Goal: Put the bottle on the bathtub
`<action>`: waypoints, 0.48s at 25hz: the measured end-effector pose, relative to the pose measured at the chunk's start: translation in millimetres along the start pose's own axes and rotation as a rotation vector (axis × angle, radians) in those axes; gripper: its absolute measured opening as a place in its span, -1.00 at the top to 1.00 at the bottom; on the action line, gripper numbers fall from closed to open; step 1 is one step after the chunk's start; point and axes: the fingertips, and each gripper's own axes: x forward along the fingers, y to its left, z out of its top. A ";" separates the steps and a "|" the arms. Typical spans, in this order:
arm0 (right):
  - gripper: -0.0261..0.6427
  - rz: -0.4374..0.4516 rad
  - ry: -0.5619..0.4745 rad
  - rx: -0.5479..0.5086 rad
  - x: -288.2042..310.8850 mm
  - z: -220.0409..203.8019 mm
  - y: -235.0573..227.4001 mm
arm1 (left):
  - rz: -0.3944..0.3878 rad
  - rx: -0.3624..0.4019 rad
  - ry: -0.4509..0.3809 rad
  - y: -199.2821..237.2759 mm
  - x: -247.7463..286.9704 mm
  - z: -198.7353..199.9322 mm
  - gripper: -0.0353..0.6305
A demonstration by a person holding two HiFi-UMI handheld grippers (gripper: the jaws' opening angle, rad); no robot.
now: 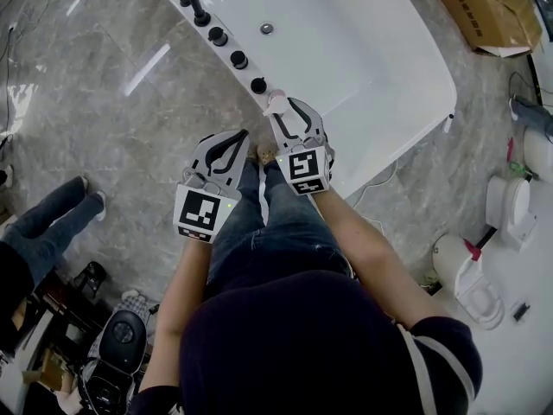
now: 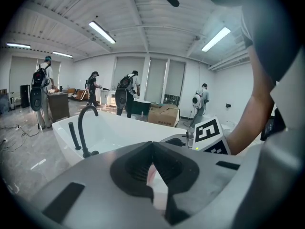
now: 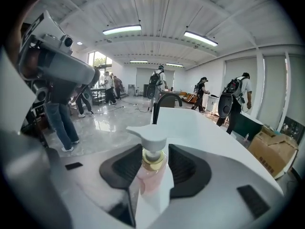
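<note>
bottle (image 1: pixel 276 103) at tub (image 1: pixel 393 145) rim
right gripper (image 3: pixel 153 162) clamps the bottle; left gripper (image 2: pixel 152 145) has jaws together, empty.

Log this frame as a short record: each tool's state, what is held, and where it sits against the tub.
left tool: shut, tips together, nothing between them
right tool: shut on the pink pump bottle with white head
bottle position: at the near rim of the white bathtub, beside the black round knobs; contact with rim unclear
task status: bottle not yet released

A bathroom-fittings showroom: freestanding bathtub (image 1: pixel 371 67), several toilets (image 1: pixel 471 282) alongside.
</note>
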 end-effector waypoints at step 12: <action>0.35 -0.015 -0.013 0.005 -49.6 3.9 -1.8 | -0.042 0.035 -0.030 -18.2 -2.1 12.9 0.82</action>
